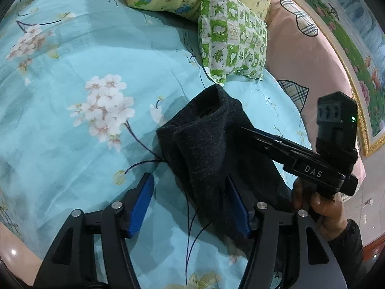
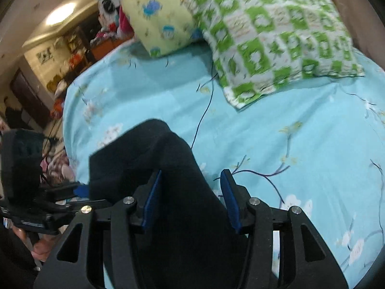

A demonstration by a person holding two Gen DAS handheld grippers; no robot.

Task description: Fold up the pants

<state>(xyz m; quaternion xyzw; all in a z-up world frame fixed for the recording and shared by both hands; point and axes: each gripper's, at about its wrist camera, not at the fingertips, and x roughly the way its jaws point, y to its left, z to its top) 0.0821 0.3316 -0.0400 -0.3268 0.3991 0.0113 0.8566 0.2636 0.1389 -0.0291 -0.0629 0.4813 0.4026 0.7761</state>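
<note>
Evenly lit indoors, fairly bright. Glowing ceiling lamp at upper left of right wrist view, blown out. Soft shadows beneath dark pants. Right wrist view motion-blurred; left wrist view sharp. Strong fisheye bending, dark vignetted corners.

Cloth nearly everywhere, hard matt plastic on the tools.

Pants: dark, fuzzy, matt knit. Sheet: thin, smooth printed cotton-like cloth, lightly creased. Green pillow and yellow pillow: soft printed fabric. Left gripper and right gripper: matt black plastic, ribbed blue pads, shiny metal pins. Frame: glossy gilt.
</note>
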